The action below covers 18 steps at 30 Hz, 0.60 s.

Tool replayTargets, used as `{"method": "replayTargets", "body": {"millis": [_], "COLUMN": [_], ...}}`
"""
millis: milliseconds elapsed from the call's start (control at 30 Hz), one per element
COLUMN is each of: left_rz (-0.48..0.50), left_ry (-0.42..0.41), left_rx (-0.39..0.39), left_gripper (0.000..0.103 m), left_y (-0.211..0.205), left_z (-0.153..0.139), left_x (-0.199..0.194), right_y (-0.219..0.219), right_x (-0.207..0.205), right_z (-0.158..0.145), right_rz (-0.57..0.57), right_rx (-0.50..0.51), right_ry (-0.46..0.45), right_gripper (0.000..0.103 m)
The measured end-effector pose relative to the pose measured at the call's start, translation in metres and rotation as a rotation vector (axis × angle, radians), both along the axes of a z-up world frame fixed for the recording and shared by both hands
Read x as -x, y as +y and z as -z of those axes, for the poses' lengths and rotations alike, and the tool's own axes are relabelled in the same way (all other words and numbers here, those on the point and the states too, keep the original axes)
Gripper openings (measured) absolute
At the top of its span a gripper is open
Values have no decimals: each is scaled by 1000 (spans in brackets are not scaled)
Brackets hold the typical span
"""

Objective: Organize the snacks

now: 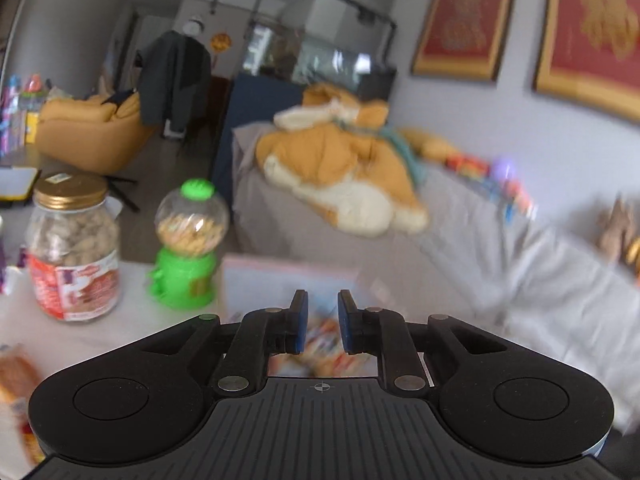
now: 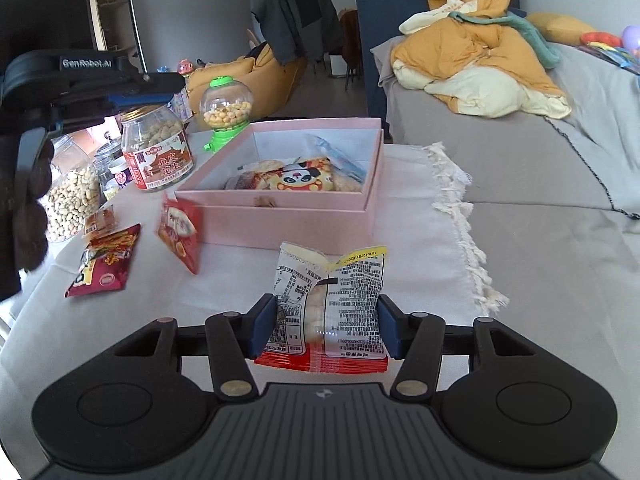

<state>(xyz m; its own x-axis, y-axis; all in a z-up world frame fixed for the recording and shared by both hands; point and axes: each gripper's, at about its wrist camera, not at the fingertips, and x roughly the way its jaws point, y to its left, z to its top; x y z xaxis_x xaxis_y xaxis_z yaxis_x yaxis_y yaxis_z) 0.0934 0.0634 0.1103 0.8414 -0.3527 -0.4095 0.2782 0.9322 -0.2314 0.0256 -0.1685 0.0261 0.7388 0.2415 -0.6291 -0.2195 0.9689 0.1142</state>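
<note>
**Snack packet pinched upright before the pink box**

A pale cloth with a fringed edge [image 2: 460, 216] covers the table [image 2: 540, 280]; behind it a grey sofa [image 2: 500, 136] carries a heap of orange and cream bedding [image 2: 472, 68], and framed red pictures [image 1: 464, 20] hang on the wall.

The right gripper [image 2: 327, 330] pinches a snack packet [image 2: 326, 304] by its side edges — it stands upright, long axis vertical, printed back to the camera, just short of the open pink box [image 2: 288, 216], which holds a panda packet [image 2: 298, 179]. Loose packets [image 2: 106, 262] lie left, near a peanut jar [image 2: 157, 148] and a green candy dispenser [image 2: 225, 114].

The left gripper [image 1: 323, 322] hangs above the box — fingers nearly together, nothing held.
</note>
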Motion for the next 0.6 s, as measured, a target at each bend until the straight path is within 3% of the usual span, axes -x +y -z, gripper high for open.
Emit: {"method": "replayTargets", "body": {"millis": [67, 100, 200, 267, 400, 533, 600], "left_rz": [-42, -74, -168, -178, -53, 63, 121], "left_ry": [56, 84, 134, 189, 307, 320, 332], "left_rx": [-56, -48, 54, 118, 169, 189, 155], "left_gripper": [19, 19, 19, 19, 19, 19, 19], "left_y": [12, 22, 58, 73, 79, 73, 63], "left_z": [17, 25, 44, 57, 86, 92, 91], "left_x": [-3, -7, -30, -49, -63, -28, -9], "right_y": [-2, -2, 6, 17, 33, 33, 30], "right_x": [-3, -6, -13, -17, -18, -20, -22], "right_z": [6, 9, 19, 25, 31, 34, 37], "right_rz": [1, 2, -19, -36, -63, -52, -42], "right_rx": [2, -2, -16, -2, 45, 63, 65], "right_ry": [19, 35, 71, 86, 86, 85, 94], "right_gripper": [54, 54, 54, 54, 54, 54, 54]}}
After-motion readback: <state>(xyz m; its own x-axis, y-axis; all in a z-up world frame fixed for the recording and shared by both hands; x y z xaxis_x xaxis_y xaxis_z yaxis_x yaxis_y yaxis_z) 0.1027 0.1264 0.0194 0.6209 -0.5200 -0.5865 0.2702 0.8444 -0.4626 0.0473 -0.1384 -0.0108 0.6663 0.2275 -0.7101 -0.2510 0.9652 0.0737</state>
